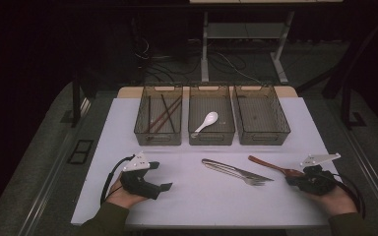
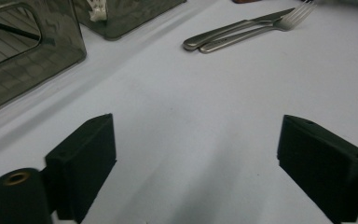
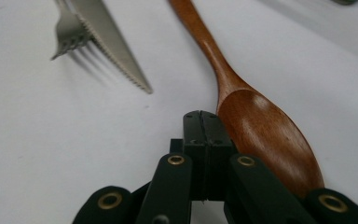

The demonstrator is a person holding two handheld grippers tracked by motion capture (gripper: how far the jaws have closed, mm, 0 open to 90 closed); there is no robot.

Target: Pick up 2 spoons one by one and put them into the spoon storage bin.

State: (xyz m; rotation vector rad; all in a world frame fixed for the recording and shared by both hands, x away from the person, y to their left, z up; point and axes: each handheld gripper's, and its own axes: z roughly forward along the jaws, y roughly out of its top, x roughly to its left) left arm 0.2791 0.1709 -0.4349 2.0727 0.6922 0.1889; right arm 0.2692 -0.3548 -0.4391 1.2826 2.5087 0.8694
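A wooden spoon [image 1: 275, 167] lies on the white table [image 1: 202, 196] at the right, its bowl toward me. My right gripper [image 1: 289, 181] rests just left of that bowl, jaws shut with nothing between them; in the right gripper view the shut tip [image 3: 203, 122] sits beside the spoon's bowl [image 3: 265, 130]. A steel knife [image 1: 229, 168] and fork [image 1: 248, 177] lie side by side at the table's middle. My left gripper [image 1: 161, 176] is low at the front left, open wide and empty [image 2: 198, 135], pointing toward the knife and fork [image 2: 242, 33].
Three smoky plastic bins stand in a row at the back. The left bin [image 1: 157, 140] holds dark chopsticks [image 1: 165, 115], the middle bin [image 1: 211, 140] a white spoon [image 1: 206, 121], and the right bin [image 1: 263, 140] looks empty. A desk frame [image 1: 241, 34] and cables stand on the floor beyond.
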